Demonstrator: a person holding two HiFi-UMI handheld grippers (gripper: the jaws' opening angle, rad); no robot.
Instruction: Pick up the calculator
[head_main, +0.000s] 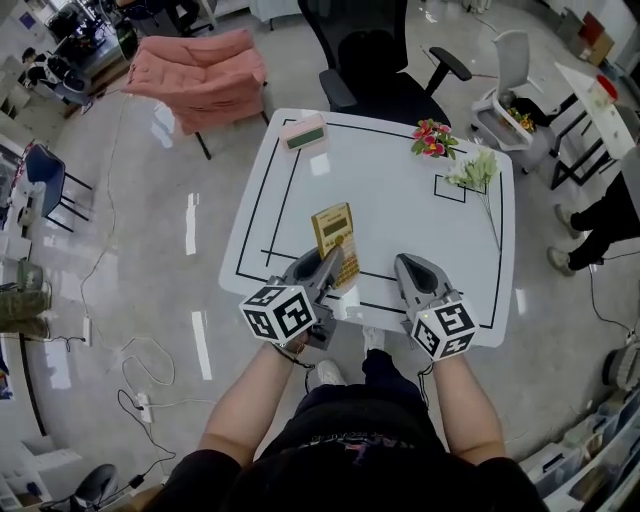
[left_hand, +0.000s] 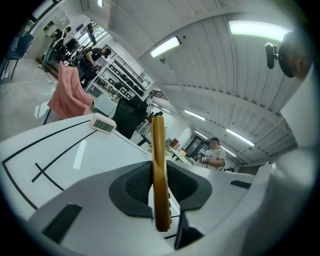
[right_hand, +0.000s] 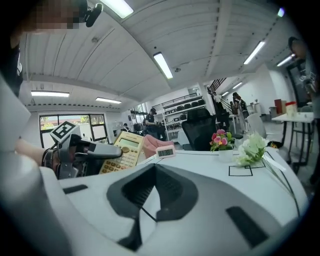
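The left claw (head_main: 335, 266) was clenched on the near end of the calculator (head_main: 333, 230). The calculator therefore lay straight ahead of that claw, its long axis running on from the jaws, away from the person and toward the far side of the desk (head_main: 400, 200). In the left gripper view the calculator (left_hand: 159, 150) showed edge-on as a thin yellow strip. It was pinched at its lower part between the two dark pads (left_hand: 132, 187), and most of its length stuck out beyond them.

The right gripper view showed the calculator (right_hand: 122, 150) from the side. Its keyed face was tilted up and toward that camera, and it seemed to be clear of the desk top.

The right claw (head_main: 410, 268) hung just right of the calculator, apart from it and pointing much the same way. Its jaws were clenched together on nothing.

The left hand was thus the one in charge. With the grip so close to one end, the long free end could swing or droop. Whatever came next would likely depend on keeping that axis steady.
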